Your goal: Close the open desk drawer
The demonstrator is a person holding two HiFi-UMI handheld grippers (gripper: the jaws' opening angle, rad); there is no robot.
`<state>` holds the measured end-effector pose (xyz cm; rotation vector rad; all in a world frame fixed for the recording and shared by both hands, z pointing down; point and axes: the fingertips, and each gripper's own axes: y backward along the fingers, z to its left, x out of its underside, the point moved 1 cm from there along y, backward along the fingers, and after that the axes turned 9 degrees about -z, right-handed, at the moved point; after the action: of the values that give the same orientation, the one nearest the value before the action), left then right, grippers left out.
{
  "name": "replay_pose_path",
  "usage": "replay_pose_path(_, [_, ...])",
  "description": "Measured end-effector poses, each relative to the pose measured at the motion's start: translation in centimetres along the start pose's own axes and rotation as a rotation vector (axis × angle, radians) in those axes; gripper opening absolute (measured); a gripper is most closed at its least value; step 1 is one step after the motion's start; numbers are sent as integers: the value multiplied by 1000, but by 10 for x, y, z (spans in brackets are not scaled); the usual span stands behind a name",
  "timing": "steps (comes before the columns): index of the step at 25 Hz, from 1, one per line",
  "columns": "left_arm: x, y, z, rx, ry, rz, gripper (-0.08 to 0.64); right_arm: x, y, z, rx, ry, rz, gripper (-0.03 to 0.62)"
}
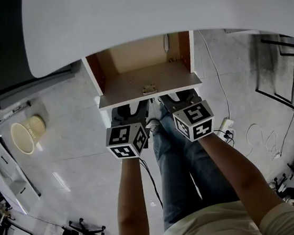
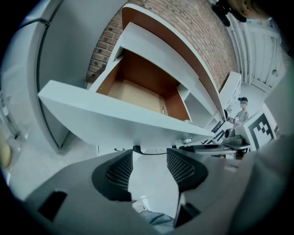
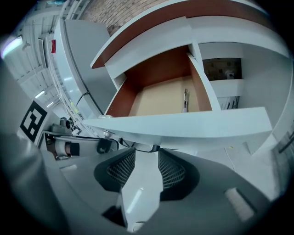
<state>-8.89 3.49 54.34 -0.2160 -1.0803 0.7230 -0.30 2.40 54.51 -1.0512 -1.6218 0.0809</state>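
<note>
A white bench (image 1: 149, 7) spans the far side; on the pale floor (image 1: 78, 160) a woven basket (image 1: 28, 135) sits left, a power strip (image 1: 226, 127) right (cables trailing)

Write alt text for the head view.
An open drawer sticks out from under a white desk. The left gripper and right gripper sit side by side at its front edge, jaws open and empty. A wicker basket stands on the floor, left.

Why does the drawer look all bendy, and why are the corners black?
Left gripper view: the wide lens bows the drawer front and leaves black corners. Right gripper view: same bowing, same corners. Head view: the desk edge curves too.
</note>
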Motion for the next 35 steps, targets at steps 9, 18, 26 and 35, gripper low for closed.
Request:
replay_pose_path(9, [-4, -15, -1, 24, 2, -20, 249, 4, -18, -8, -1, 4, 10, 189])
replay_pose_path(18, [-2, -21, 0, 33, 27, -6, 242, 5, -22, -3, -33, -26, -1, 178])
replay_pose_path(26, [-3, -21, 0, 17, 21, 10, 238, 2, -19, -3, -13, -25, 10, 178])
replay_pose_path(35, [-16, -15, -6, 6, 38, -27, 216, -12, -10, 0, -26, -27, -9, 176])
